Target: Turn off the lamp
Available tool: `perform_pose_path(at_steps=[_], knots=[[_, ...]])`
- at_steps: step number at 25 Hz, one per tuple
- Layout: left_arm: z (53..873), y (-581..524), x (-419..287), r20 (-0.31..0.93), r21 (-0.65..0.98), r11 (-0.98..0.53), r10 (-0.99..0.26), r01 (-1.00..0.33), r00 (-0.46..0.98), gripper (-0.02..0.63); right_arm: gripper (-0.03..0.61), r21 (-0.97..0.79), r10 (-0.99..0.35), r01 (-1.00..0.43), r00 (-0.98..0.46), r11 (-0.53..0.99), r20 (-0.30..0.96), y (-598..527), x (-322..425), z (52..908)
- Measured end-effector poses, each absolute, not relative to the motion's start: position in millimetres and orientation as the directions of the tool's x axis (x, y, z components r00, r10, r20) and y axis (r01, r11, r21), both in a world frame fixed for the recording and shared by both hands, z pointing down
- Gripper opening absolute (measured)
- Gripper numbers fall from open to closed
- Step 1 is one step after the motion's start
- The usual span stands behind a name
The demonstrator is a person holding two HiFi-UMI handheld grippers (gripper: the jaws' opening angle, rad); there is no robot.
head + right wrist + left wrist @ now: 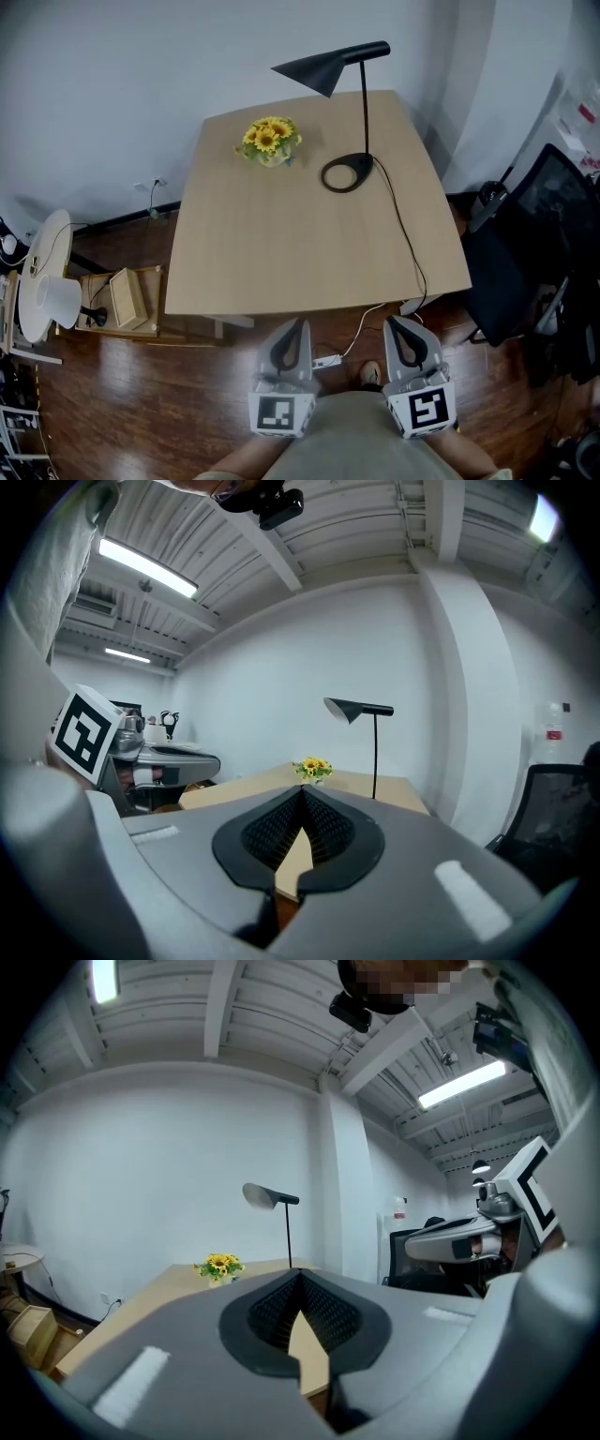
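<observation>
White wall and dark wood floor surround a pale bench [281, 262]. At upper middle of the head view, on the bench's far side, stands the lamp [366, 108]. It has a black cone shade pointing left, a thin upright stem and a ring base flat on the wood.

No glow shows under the shade or on the wood, so I cannot tell whether it is lit. The scene fits a lamp waiting to be switched off as well as one already dark. No switch shows on shade, stem or base.

The cord [405, 234] runs from the base toward lower right and over the near edge. Flowers [268, 141] stand left of the base.

At the bottom of the frame the left claw [298, 323] and right claw [395, 323] sit short of the near edge, well apart from the lamp. Each has its tips together and holds nothing.

If the lamp is lit, doing this well probably means finding the switch along stem and cord before reaching. A closed tip suits pressing. The slim, top-heavy lamp could tip, so its base may need steadying.
</observation>
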State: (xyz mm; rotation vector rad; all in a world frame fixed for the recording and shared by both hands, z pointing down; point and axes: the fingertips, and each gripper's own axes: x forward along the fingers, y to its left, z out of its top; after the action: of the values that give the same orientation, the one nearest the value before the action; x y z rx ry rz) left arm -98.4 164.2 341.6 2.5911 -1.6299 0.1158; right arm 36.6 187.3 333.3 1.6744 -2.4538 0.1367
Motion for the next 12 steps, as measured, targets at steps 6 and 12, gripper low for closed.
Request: perform_pose_path(at_steps=[6, 12], knots=[[341.1, 158.4, -97.5, 0.1, 0.034, -0.443, -0.89, -0.896, 0.444, -0.014, -0.005, 0.021, -0.919, -0.936, -0.34, 0.351, 0.199, 183.0, 38.3, 338.2], [341.2, 158.1, -106.9, 0.118, 0.037, -0.438, -0.891, -0.898, 0.439, -0.014, -0.005, 0.029, -0.915, -0.931, -0.351, 0.363, 0.197, 181.4, 28.6, 341.1]])
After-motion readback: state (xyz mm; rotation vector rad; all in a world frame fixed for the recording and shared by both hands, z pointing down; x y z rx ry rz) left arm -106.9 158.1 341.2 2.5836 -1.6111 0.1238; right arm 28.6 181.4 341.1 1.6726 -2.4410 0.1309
